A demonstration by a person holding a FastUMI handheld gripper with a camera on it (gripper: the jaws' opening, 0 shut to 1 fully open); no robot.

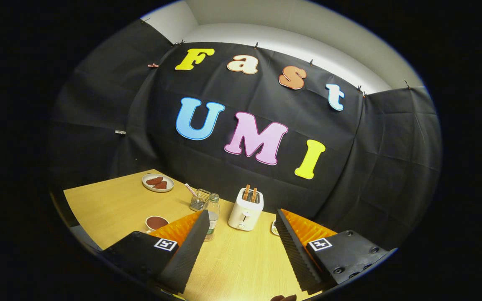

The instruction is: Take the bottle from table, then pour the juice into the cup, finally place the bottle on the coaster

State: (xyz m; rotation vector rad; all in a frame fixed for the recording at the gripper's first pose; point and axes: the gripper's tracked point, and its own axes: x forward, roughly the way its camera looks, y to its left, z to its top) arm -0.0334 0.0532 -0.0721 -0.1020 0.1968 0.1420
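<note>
The gripper [241, 223] is hovering above the near part of a wooden table [111, 205], its two fingers spread wide apart and holding nothing. Bare tabletop is showing through the gap between them.

The bottle [212, 213] is standing upright on the table, just beyond the tip of the left finger, which is covering its lower part. It is a clear bottle with a pale cap, and it is sitting apart from both fingers, not between them. I cannot tell how full it is.

Just behind the bottle, toward the far edge of the table, a small wire basket [199, 200] is holding what looks like a striped straw. Further along that far edge, near the far left corner, a white plate [157, 182] is carrying two reddish-brown pieces of food.

A white toaster [246, 210] is standing beyond the gap between the fingers, close to the far edge by the black cloth wall, with two slices poking up out of its slots.

The cup [156, 223] is sitting near the left edge of the table, just beside the orange body of the left finger; it is white, with a dark reddish inside.

Just ahead of the right finger's tip, a sliver of a pale round thing [274, 228] is peeking out, mostly hidden, and I cannot tell what it is.
</note>
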